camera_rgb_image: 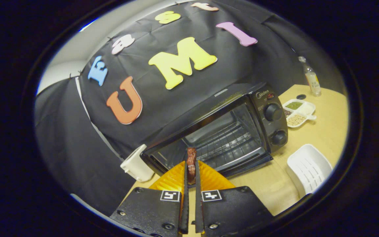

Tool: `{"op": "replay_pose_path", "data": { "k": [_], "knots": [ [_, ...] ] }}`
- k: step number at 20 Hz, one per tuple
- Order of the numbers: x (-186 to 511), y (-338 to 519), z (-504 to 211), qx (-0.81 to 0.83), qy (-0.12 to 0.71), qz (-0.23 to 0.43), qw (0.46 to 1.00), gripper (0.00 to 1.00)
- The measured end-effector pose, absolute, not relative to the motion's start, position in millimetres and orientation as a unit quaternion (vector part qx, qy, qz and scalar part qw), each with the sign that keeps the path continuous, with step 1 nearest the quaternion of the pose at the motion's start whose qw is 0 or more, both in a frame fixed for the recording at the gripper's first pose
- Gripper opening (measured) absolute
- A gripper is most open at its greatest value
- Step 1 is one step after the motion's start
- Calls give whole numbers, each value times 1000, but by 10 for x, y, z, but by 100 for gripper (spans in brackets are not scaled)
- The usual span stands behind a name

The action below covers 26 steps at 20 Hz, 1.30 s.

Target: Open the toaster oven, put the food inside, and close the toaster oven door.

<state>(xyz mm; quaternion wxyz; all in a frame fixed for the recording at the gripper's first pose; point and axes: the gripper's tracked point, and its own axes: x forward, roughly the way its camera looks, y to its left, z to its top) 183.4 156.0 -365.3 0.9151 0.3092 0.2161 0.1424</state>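
Hand-held gripper (191, 172) pinching a strip of food (191, 164) in front of the open toaster oven (229, 131).

Both fingers press on the dark reddish-brown food strip, which stands upright between their tips, just ahead of the oven's mouth. The oven door (242, 161) is dropped down, showing the wire rack (225, 140) inside. A white container (137, 164) sits just beside the oven on one side; on the other, a white slotted basket (308, 169) rests on the counter (327, 131), and beyond it stand a divided dish of grains (298, 112) and a small bottle (312, 79).
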Motion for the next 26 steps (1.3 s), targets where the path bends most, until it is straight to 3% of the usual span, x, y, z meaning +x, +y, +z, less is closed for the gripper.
{"op": "replay_pose_path", "data": {
  "k": [9, 17, 21, 22, 25, 26],
  "knots": [
    [2506, 1545, -4107, 434, 214, 123, 866, 11],
    [2574, 1399, -4312, 382, 221, 86, 893, 14],
    [2575, 1144, -4288, 345, 202, 28, 916, 26],
    [2562, 1118, -4273, 331, 199, 22, 922, 35],
    [2562, 1069, -4174, 273, 179, 20, 945, 39],
    [2528, 1033, -4144, 244, 168, 15, 955, 48]
  ]
}}
